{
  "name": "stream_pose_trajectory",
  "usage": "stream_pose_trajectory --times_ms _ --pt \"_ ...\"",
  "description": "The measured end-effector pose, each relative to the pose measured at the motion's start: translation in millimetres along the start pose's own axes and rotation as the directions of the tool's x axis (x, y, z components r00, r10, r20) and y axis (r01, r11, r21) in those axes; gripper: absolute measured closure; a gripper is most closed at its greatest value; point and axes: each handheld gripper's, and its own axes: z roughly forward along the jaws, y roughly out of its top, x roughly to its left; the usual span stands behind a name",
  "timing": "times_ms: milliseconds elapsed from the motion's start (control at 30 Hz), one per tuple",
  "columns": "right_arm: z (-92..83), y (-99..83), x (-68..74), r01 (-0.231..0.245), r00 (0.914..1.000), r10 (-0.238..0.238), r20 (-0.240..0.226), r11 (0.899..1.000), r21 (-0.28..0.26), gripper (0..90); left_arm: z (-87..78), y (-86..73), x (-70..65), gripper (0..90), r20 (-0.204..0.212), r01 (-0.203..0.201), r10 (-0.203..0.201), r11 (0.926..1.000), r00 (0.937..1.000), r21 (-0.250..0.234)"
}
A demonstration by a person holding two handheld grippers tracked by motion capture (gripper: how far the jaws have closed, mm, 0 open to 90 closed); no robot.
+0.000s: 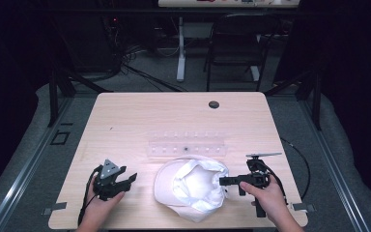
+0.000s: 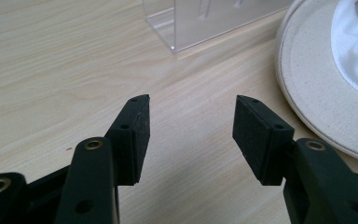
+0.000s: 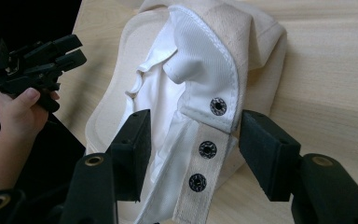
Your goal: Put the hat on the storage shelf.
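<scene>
Cream cap [image 1: 192, 188] lies upside down on the bench [image 1: 140, 121], low and centre in the high view, its white lining facing up and its brim toward the left. In the right gripper view we see its back strap [image 3: 204, 154] with three dark snap studs, lying between our right gripper's [image 3: 193, 149] fingers [image 3: 265, 149]; these stand wide apart on either side of the strap and hold nothing. In the high view the right gripper sits at the lower right, its tip just at the cap's right edge. Our left gripper [image 2: 191, 133] is at the lower left of the high view, beside the cap and apart from it. Its fingers [image 2: 133, 135] are also spread wide over bare wood, gripping nothing. A clear plastic tray [image 1: 187, 147] lies just beyond the cap, toward the middle of the bench.
</scene>
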Motion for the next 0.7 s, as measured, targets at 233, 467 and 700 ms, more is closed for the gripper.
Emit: stream_pose_trajectory --times_ms 233,467,700 --pt "9.8 -2.2 -3.1 -0.013 0.9997 0.013 -0.019 0.999 0.034 42.6 0.3 0.3 -0.5 47.0 -0.002 -0.015 0.015 0.9999 0.9999 0.003" --pt "20.4 -4.6 -4.5 -0.024 0.9994 0.026 -0.025 0.997 0.068 42.4 0.5 0.2 -1.5 46.9 -0.006 -0.016 0.016 0.9999 0.9999 0.001" --pt "22.1 -4.0 0.5 -0.041 0.9977 0.044 -0.052 0.997 0.067 42.4 0.4 0.3 -1.5 46.7 -0.006 -0.02 0.02 0.9998 0.9998 0.001"
